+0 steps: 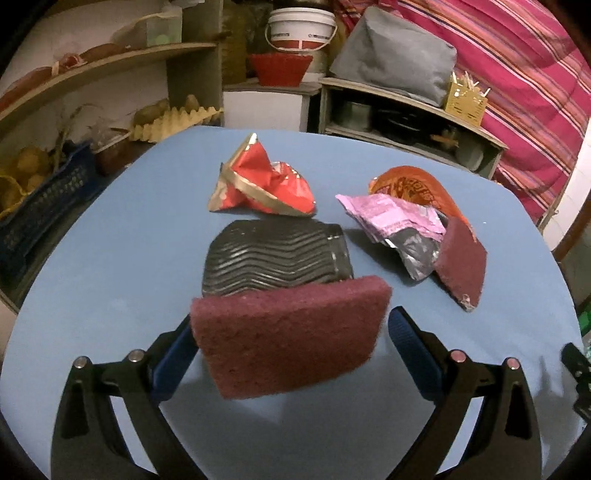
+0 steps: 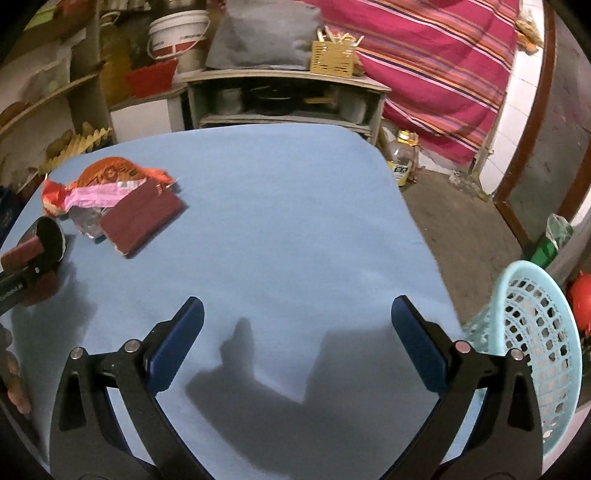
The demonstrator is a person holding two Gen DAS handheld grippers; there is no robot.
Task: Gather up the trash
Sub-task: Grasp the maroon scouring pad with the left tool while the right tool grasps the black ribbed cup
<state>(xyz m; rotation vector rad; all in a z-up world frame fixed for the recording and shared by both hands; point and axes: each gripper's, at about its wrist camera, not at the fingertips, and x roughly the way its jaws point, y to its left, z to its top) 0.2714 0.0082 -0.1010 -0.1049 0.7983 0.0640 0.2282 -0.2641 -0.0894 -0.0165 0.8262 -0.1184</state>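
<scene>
Left hand-held gripper [image 1: 290, 328]: fingers spread wide, maroon scrub pad [image 1: 290, 336] sits between them, lifted off the bench [image 1: 110, 258] with its shadow underneath. Pad touches the left finger; there's a gap to the right finger [image 1: 406, 343]. Can't tell if it's actually clamped. Pad is tilted.

Just past the pad, a black ribbed piece [image 1: 277, 264] lies flat on the bench. Beyond that, a crumpled red-and-gold wrapper [image 1: 266, 184]. To the right, a small heap: orange wrapper [image 1: 413, 190], pink wrapper [image 1: 391, 216], silver foil [image 1: 421, 254], with a second maroon pad [image 1: 461, 266] leaning against it.

Right hand-held gripper [image 2: 297, 325]: fingers wide apart, holding nothing, hovering over bare blue bench, only shadows below it. Light blue mesh basket [image 2: 535, 332] sits just off the bench's right edge, next to the right finger. Same heap of wrappers and pad shows far left in this view.

Background: shelves, white bucket [image 1: 301, 27], striped pink cloth [image 1: 517, 74].
</scene>
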